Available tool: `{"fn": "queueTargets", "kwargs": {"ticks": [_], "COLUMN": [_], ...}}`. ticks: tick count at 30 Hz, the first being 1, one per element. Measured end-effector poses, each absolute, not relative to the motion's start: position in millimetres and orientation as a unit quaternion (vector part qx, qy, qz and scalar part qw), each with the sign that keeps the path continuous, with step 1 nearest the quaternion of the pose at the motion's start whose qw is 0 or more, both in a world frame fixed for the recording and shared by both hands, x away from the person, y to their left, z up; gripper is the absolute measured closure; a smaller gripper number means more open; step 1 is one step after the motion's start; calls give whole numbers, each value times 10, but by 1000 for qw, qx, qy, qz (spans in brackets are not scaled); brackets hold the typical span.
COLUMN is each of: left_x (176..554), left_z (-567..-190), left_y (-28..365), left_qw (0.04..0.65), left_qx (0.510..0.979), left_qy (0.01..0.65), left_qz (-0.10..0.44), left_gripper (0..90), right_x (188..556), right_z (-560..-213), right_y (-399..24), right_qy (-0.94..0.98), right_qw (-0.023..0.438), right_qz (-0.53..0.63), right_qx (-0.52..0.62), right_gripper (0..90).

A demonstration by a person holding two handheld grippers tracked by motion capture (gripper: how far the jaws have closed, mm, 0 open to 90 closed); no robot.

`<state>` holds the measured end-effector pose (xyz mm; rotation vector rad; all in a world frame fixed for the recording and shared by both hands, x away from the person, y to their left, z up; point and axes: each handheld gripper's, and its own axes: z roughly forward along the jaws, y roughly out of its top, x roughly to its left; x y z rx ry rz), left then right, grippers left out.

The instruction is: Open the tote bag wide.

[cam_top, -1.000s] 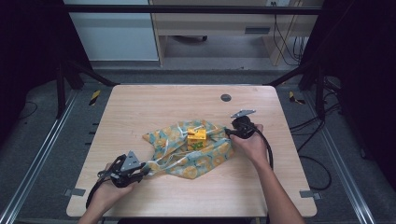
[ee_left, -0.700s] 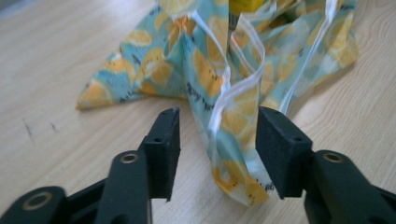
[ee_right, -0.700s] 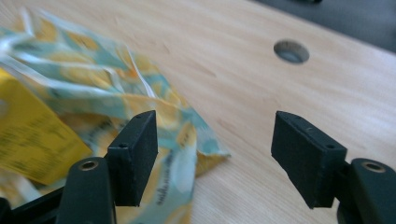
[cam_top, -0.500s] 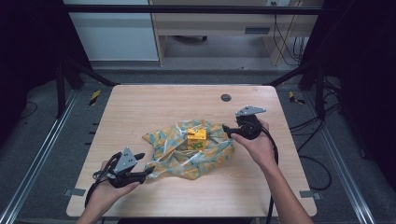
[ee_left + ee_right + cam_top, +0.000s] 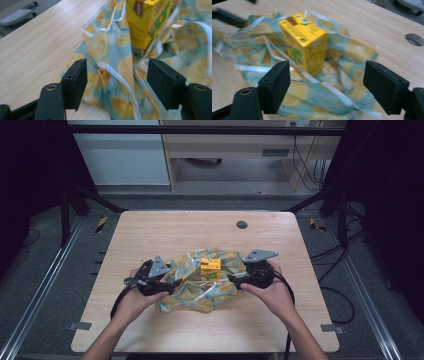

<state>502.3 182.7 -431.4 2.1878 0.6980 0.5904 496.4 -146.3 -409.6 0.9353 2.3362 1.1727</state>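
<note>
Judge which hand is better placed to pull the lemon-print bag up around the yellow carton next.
Left, probably. The left gripper is open with the bag cloth and a white strap between its jaws. The right gripper is open too, facing the carton, with cloth lower between its jaws.

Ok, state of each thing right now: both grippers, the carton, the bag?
Left gripper: jaws just opened, nothing pinched, at bag's left edge.
Right gripper: jaws just opened, nothing held.
Yellow carton: upright on the bag.
Lemon-print bag: crumpled, spread flat on table.
</note>
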Motion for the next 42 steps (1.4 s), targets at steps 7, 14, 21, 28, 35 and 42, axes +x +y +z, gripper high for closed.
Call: {"fn": "queueTargets", "kwargs": {"ticks": [7,14,21,28,35,42], "left_x": [5246,5353,5415,5474,5472,5480], "left_z": [-4382,-4507,-4484,-4423,-4405,-4357], "left_y": [1658,1557,1574,1662,1688,1683], "left_qw": [368,341,341,366,373,375], "left_qx": [862,875,868,851,848,844], "left_qy": [273,267,286,309,314,319], "left_qz": [215,214,219,217,208,213], "left_gripper": [306,384,713,836,852,870], "right_x": [4863,4774,4817,4863,4875,4753], "right_z": [-4254,-4461,-4593,-4663,-4678,-4510], "right_y": [-1242,-1164,-1168,-1291,-1373,-1474], "right_qy": [848,868,886,892,882,863], "right_qw": [167,166,176,150,140,185], "right_qz": [409,383,330,321,341,365], "right_qx": [292,268,274,280,293,295], "right_gripper": [156,97,339,784,892,668]}}
